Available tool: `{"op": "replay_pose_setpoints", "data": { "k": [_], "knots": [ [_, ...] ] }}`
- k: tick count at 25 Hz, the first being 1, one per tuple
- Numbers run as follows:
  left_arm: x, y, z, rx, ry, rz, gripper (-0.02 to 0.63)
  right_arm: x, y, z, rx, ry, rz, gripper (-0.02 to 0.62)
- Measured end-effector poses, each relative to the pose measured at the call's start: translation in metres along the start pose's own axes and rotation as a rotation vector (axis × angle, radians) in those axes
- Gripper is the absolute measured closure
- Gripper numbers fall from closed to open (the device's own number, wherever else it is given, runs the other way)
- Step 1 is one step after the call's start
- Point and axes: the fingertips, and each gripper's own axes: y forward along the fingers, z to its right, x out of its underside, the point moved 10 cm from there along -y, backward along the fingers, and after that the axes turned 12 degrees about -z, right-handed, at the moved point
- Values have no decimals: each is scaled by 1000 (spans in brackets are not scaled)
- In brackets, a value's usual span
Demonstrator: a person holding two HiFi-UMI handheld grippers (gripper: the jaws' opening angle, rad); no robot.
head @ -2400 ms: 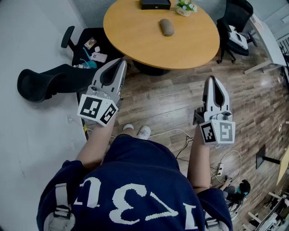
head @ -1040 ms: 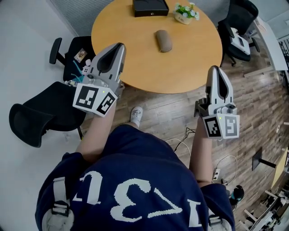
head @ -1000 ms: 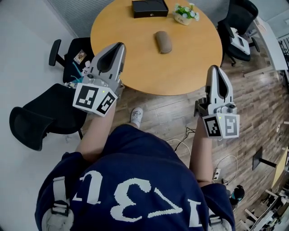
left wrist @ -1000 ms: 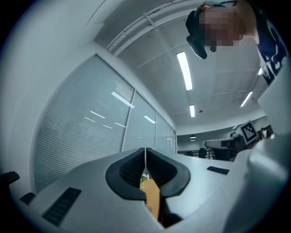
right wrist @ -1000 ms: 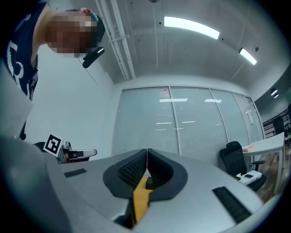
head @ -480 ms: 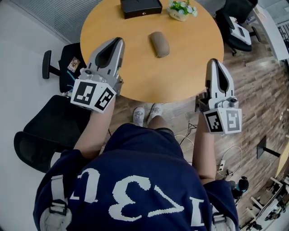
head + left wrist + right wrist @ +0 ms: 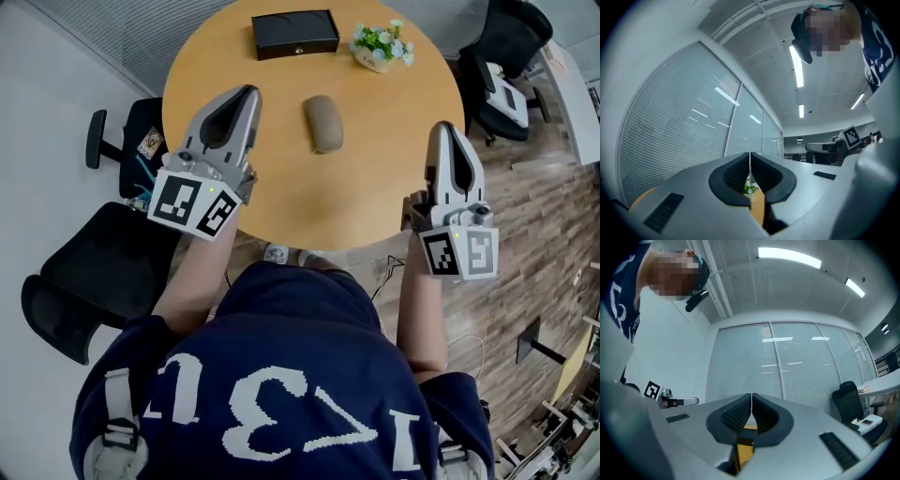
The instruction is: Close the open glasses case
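Round wooden table (image 7: 394, 159) fills the top of the head view, its top a warm orange. Wood-plank floor (image 7: 534, 244) runs off to the right beneath it. On the left there are two black office chairs, a near chair (image 7: 94, 272) low by the table's edge and a far chair (image 7: 117, 141) further up. A third black chair (image 7: 511, 37) sits at upper right, just beside a white desk (image 7: 567, 89). Slatted blinds (image 7: 112, 37) cut across the top left corner. In the gripper views, a long glass wall (image 7: 787, 366) with lowered blinds curves round the room. Above it is a white ceiling (image 7: 787, 296), where strip lights (image 7: 797, 65) burn bright.
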Motion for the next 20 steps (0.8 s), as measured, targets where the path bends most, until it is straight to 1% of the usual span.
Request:
{"op": "replay_pose_setpoints", "data": {
  "k": [3, 6, 9, 14, 17, 19, 20],
  "knots": [
    [0, 19, 3, -27, -6, 4, 584, -1, 16, 23, -18, 1, -3, 568],
    [5, 33, 4, -70, -19, 1, 583, 4, 38, 43, -77, 8, -28, 566],
    [11, 46, 4, -109, -27, -10, 583, 17, 58, 59, -121, 43, -61, 566],
    [25, 63, -2, -137, -60, -33, 583, 33, 82, 73, -148, 77, -105, 561],
    [32, 72, -9, -134, -69, -36, 583, 43, 96, 74, -147, 94, -139, 540],
    [37, 77, -15, -127, -73, -38, 583, 51, 106, 72, -139, 110, -172, 490],
    [40, 80, -18, -124, -75, -42, 583, 56, 110, 70, -136, 118, -190, 482]
  ]
}}
